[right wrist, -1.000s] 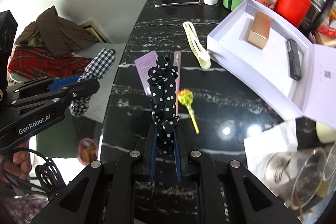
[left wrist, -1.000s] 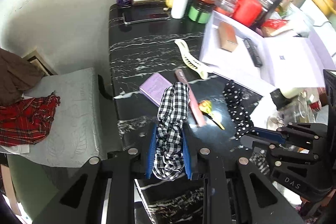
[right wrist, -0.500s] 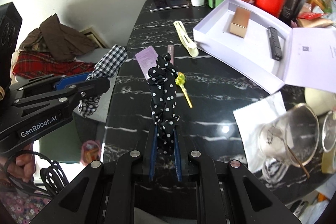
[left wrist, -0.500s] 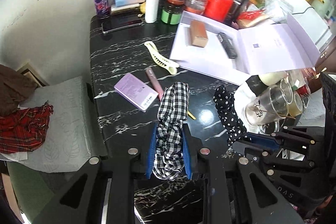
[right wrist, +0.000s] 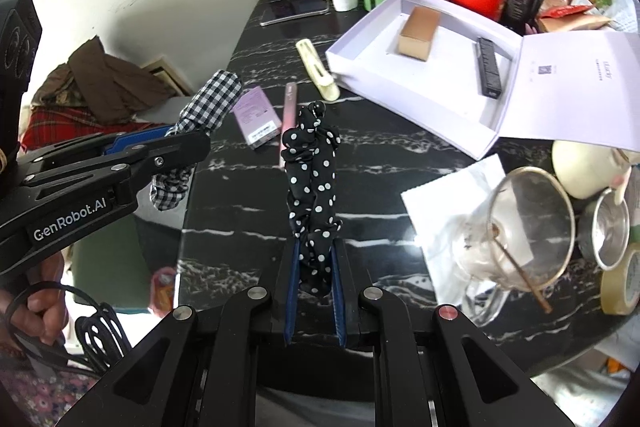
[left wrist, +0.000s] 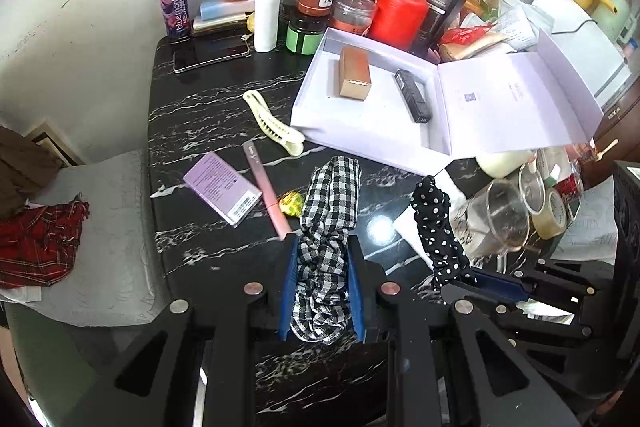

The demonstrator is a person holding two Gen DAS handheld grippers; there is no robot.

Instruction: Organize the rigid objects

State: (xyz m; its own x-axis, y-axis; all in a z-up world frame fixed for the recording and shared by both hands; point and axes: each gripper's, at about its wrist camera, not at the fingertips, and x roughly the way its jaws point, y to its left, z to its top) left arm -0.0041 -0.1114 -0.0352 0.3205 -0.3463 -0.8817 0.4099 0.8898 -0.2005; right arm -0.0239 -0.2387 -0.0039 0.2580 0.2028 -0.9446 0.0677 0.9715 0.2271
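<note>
The left claw (left wrist: 322,279) is clamped on a checked scrunchie (left wrist: 326,227), lifted clear above the black marble counter (left wrist: 208,107). This is soft, light cloth that bunches between the pads and flops above them, so a grip low on the gathered part, as here, probably holds best. On the counter just left of it lie a purple box (left wrist: 222,193), a pink stick (left wrist: 266,197) and a yellow sweet (left wrist: 291,203); further back is a cream hair clip (left wrist: 274,123), rigid, thin and likely slippery, best taken across its narrow body. The open white box (left wrist: 320,111) already holds 2 things: a brown carton (left wrist: 354,73) and a dark bar (left wrist: 414,95). The right claw (right wrist: 314,267) is clamped on a polka-dot scrunchie (right wrist: 312,187), equally limp, hanging above the counter near a glass cup (right wrist: 516,227), which looks fragile.
</note>
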